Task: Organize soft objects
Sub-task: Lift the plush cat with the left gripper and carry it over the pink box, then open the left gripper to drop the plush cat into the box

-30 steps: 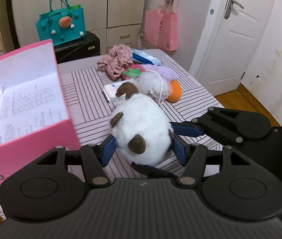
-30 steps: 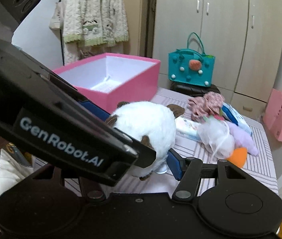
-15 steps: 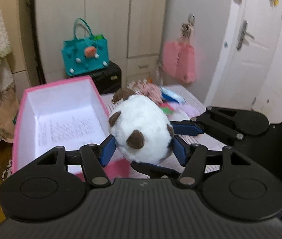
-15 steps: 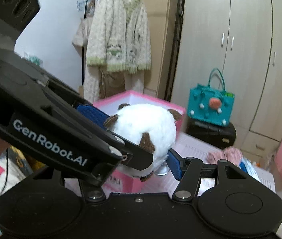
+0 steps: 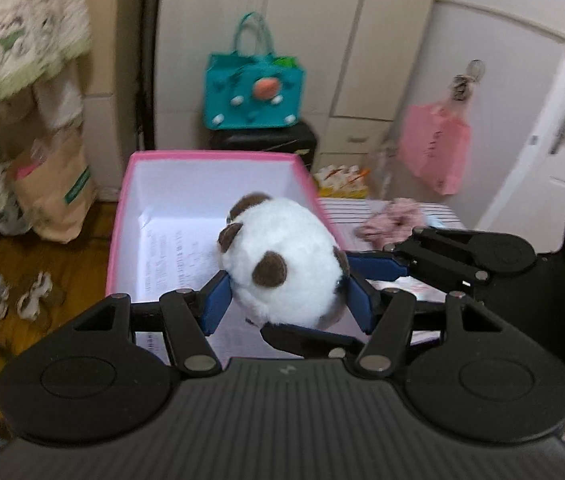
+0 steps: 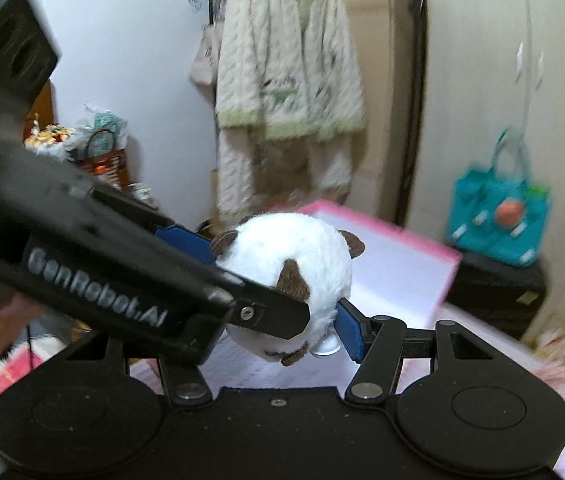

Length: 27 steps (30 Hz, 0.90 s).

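Plush toy (image 5: 286, 256) between both tools' pads

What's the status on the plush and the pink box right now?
Both tools, left and right, clamped on white plush. Plush held above open pink box. Nothing blocking the box opening.

Each wrist camera looked forward and down along its fingers at close range. Both views shared the plush toy (image 5: 286, 260) over the pink box (image 5: 210, 158).

White plush toy (image 5: 282, 256) – brown patches; pink box (image 5: 218, 160) – white inside.
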Motion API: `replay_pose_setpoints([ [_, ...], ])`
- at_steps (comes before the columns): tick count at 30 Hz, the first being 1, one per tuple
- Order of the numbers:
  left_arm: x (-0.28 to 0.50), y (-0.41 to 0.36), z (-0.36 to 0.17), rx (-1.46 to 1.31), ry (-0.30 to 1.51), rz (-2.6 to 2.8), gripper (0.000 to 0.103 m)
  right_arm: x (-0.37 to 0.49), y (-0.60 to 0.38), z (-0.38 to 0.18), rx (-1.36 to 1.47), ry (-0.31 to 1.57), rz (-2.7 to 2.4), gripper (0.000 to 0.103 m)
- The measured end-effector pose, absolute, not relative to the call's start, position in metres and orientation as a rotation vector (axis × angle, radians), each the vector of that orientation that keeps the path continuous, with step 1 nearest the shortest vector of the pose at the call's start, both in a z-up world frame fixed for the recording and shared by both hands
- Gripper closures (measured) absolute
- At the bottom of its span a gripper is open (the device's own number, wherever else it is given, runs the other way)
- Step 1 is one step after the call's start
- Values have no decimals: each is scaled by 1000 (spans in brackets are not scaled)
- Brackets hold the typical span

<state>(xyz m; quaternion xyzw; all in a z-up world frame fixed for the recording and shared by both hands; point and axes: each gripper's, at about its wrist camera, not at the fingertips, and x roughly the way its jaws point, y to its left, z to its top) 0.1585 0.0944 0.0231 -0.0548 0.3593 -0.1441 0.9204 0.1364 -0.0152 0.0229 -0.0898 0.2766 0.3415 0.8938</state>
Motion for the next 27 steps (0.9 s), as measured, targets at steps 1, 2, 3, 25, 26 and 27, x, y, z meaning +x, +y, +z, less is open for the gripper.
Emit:
replay_pose_setpoints([
  [1,169,99,18,-128,771,-291,43,150,-15,16,-134,623,730,39],
  [2,175,104,13,-135,797,-293,43,159,-15,11,-102,657,740,39],
  [3,184,107,8,-142,829,-298,43,166,-13,5,-84,685,744,40],
  [25,201,122,-25,-27,945,-240,39,193,20,-25,-344,854,828,39],
  [26,200,121,-25,-9,940,-238,38,192,19,-24,-355,845,817,39],
  [27,197,121,-25,-1,941,-243,37,191,17,-24,-356,844,814,39],
])
